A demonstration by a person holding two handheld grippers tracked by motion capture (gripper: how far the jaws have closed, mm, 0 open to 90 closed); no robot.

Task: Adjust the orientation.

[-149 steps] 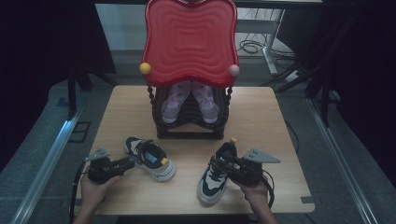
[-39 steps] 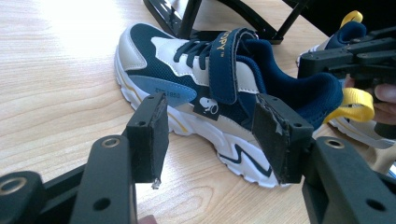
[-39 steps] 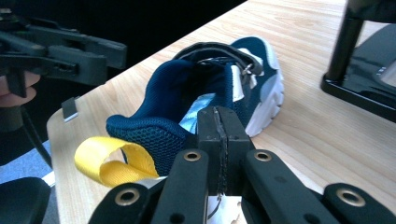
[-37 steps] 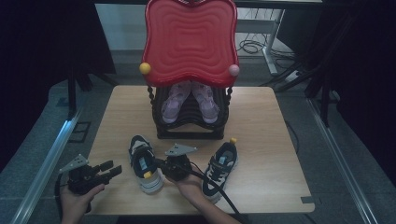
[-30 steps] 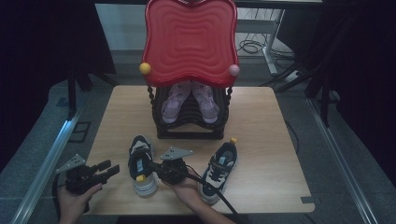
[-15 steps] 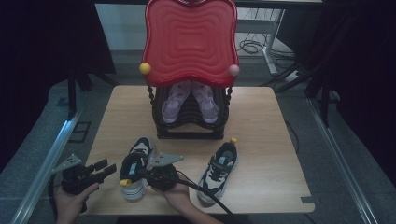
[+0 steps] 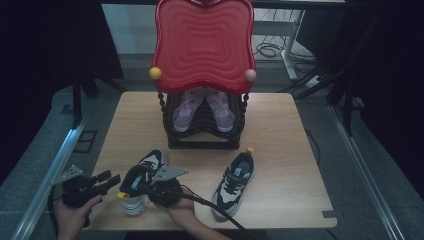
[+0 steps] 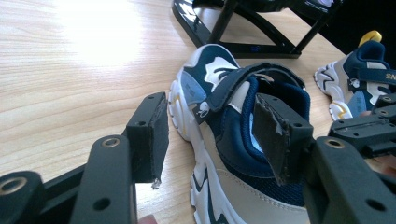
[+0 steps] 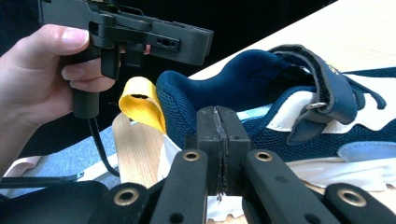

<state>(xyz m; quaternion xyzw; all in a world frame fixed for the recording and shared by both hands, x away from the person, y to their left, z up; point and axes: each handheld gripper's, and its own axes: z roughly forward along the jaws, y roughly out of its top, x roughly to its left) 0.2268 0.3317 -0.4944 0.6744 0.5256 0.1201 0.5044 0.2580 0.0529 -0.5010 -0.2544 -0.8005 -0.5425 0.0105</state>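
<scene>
At the table's near left edge, the right gripper (image 7: 145, 189) has its jaws shut together (nothing between them) against the left shoe (image 7: 142, 180). Left gripper (image 7: 102, 181) waits with jaws apart; it should close squarely on the collar.

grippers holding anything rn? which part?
Left gripper: open, holds nothing. Right gripper: jaws shut against the near sneaker's side by the heel; whether they pinch anything cannot be told.

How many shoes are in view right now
4: two navy-and-white sneakers on the table, one at the front left beside the grippers, one at the front right; two purple shoes side by side in the black rack.
</scene>
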